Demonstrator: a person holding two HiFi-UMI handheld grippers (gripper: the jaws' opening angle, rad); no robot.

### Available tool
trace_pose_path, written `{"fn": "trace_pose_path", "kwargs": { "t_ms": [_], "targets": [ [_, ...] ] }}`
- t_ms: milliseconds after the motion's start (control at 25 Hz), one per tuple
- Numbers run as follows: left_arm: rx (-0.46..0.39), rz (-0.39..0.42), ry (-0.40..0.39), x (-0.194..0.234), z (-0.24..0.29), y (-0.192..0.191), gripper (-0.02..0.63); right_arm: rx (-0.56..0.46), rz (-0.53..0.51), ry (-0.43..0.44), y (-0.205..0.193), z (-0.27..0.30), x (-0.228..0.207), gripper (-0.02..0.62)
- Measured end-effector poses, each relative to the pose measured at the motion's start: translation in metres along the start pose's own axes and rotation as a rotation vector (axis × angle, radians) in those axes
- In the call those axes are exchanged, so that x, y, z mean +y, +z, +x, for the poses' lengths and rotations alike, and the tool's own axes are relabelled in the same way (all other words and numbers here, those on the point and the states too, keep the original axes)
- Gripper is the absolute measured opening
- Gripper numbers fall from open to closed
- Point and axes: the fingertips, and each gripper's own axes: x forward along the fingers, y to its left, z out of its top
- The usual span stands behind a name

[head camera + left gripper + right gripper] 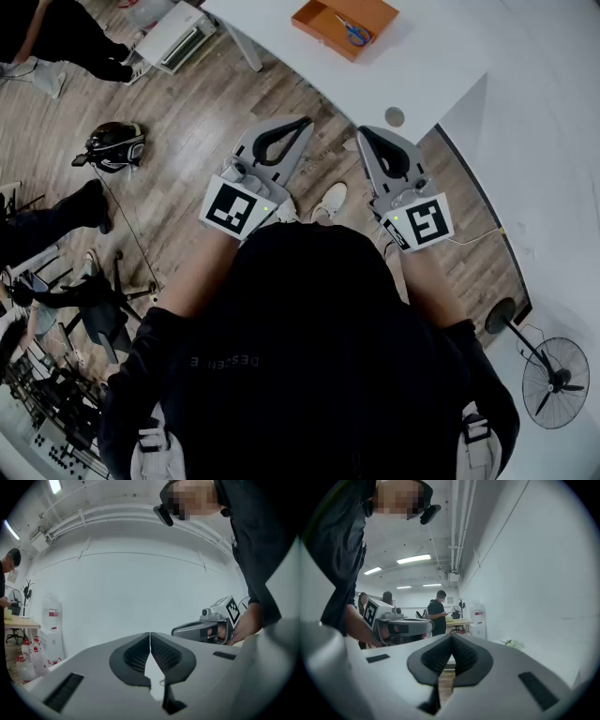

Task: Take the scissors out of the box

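Observation:
An orange box point(343, 24) stands on the white table point(441, 66) at the top of the head view, and the blue-handled scissors point(355, 34) lie inside it. Both grippers hang over the wooden floor, well short of the table. My left gripper point(304, 122) is shut with nothing in it, its jaws meeting in the left gripper view point(150, 634). My right gripper point(361, 132) is likewise shut and empty, tips together in the right gripper view point(451, 637). Neither gripper view shows the box or scissors.
A white device point(178, 37) and a black helmet point(114, 145) lie on the floor at left. Other people stand at the far left. A floor fan point(555, 375) stands at lower right. A round metal disc point(395, 116) sits by the table's edge.

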Motion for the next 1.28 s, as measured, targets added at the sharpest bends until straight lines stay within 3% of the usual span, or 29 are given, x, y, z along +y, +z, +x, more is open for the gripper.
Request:
{"fn": "trace_pose_path", "kwargs": {
  "t_ms": [280,760,1000,1280],
  "targets": [
    [-0.006,-0.004,0.011,-0.005,-0.007,0.003,0.021,-0.011,-0.009,0.005,0.006,-0.005,0.006,0.005],
    [-0.006,0.026,0.001,-0.026,0.029,0.018,0.021,-0.047,-0.019,-0.006,0.017,-0.028,-0.031,0.008],
    [-0.037,0.048,0.018,-0.033,0.045,0.030,0.020,-0.041,0.008,0.025,0.010,-0.032,-0.045,0.008],
    [-0.011,0.058,0.062,-0.035,0.061,0.031,0.021,-0.043,0.030,0.039,0.005,-0.038,-0.058,0.008]
  ]
}}
